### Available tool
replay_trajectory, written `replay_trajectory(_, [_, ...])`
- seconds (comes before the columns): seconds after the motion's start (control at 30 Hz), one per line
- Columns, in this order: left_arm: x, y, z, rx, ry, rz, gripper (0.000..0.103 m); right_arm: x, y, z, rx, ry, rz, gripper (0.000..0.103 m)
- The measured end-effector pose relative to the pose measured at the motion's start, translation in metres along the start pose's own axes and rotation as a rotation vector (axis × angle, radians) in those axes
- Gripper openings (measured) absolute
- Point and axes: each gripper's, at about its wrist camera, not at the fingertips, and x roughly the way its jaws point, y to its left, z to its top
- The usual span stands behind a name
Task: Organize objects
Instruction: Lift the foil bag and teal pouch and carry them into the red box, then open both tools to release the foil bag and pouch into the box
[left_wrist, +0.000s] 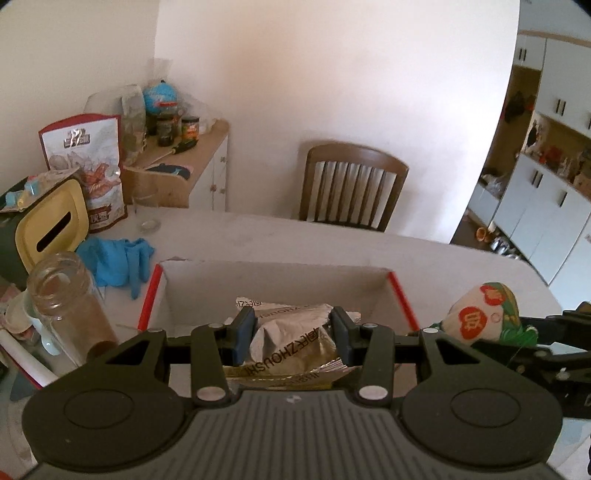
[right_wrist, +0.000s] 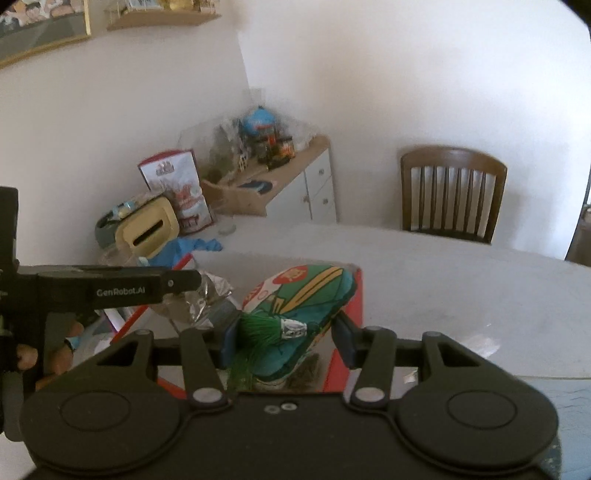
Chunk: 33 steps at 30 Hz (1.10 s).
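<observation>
My left gripper (left_wrist: 293, 334) is shut on a silver and gold foil packet (left_wrist: 291, 343) and holds it over an open red-edged cardboard box (left_wrist: 400, 295) on the table. Another foil packet (left_wrist: 280, 306) lies inside the box. My right gripper (right_wrist: 286, 339) is shut on a green embroidered pouch with a green tassel (right_wrist: 306, 299), held at the box's right edge (right_wrist: 352, 306). The pouch also shows in the left wrist view (left_wrist: 484, 314). The left gripper shows in the right wrist view (right_wrist: 110, 291) with the foil packet (right_wrist: 199, 299).
A glass jar of brown powder (left_wrist: 66, 302), blue gloves (left_wrist: 118, 262), a yellow tissue box (left_wrist: 51, 225) and a snack bag (left_wrist: 88, 166) stand left of the box. A wooden chair (left_wrist: 351, 184) is behind the white table (left_wrist: 295, 240). A cluttered cabinet (left_wrist: 199, 158) stands at the wall.
</observation>
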Motion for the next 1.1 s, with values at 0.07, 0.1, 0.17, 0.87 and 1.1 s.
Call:
replay_trajectory(0.07, [0.009,0.003,-0.001,0.002,0.010,0.000,0.044,0.014,0.004,-0.001,-0.008,0.026,0.007,0.050])
replay_trajectory(0.1, [0.014,0.004,-0.002,0.004,0.014,0.000,0.044,0.021,0.007,-0.002,-0.013,0.037,0.010,0.050])
replay_trajectory(0.17, [0.022,0.005,-0.004,0.017,0.019,0.000,0.044,0.032,0.013,-0.004,-0.038,0.060,0.013,0.050])
replay_trajectory(0.87, [0.097,0.008,-0.017,0.083,0.178,-0.013,0.044,0.114,0.041,-0.032,-0.121,0.294,-0.036,0.051])
replay_trajectory(1.1, [0.108,0.008,-0.019,0.098,0.231,-0.015,0.045,0.122,0.047,-0.036,-0.138,0.319,-0.039,0.052])
